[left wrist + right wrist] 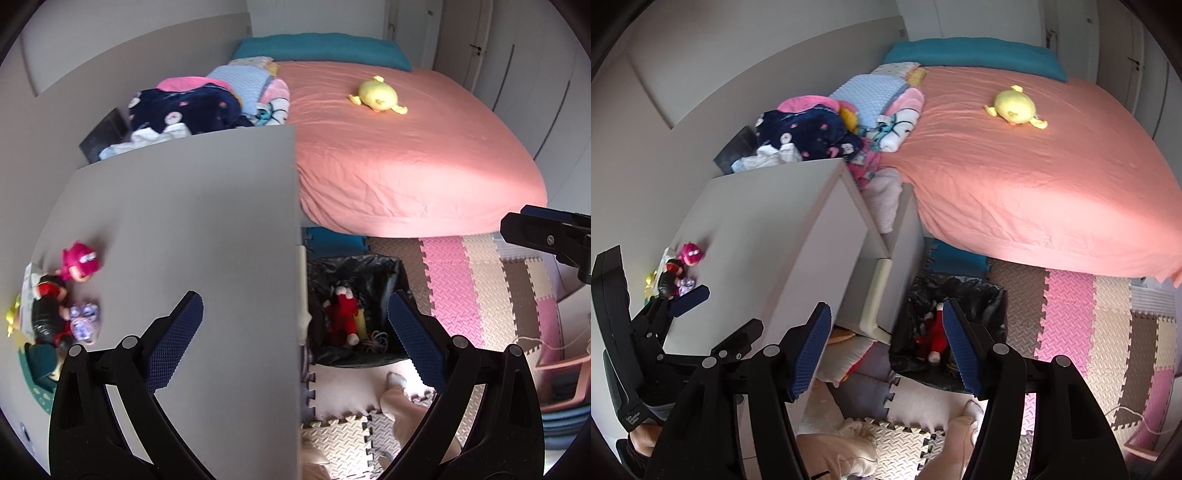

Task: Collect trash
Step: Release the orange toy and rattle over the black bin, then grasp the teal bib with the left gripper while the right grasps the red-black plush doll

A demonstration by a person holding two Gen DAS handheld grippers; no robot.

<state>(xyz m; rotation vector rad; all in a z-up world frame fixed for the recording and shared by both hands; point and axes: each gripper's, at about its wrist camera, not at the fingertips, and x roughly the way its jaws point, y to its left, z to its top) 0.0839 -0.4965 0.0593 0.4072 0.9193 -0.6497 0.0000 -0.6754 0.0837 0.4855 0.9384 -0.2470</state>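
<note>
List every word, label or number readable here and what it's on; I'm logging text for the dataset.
Small white print on the black body of the left gripper, low at the left edge of the right wrist view: too small and tilted to read.
Pale sheet under the toy figures on the grey cabinet top: print blurred.
Nothing else.
</note>
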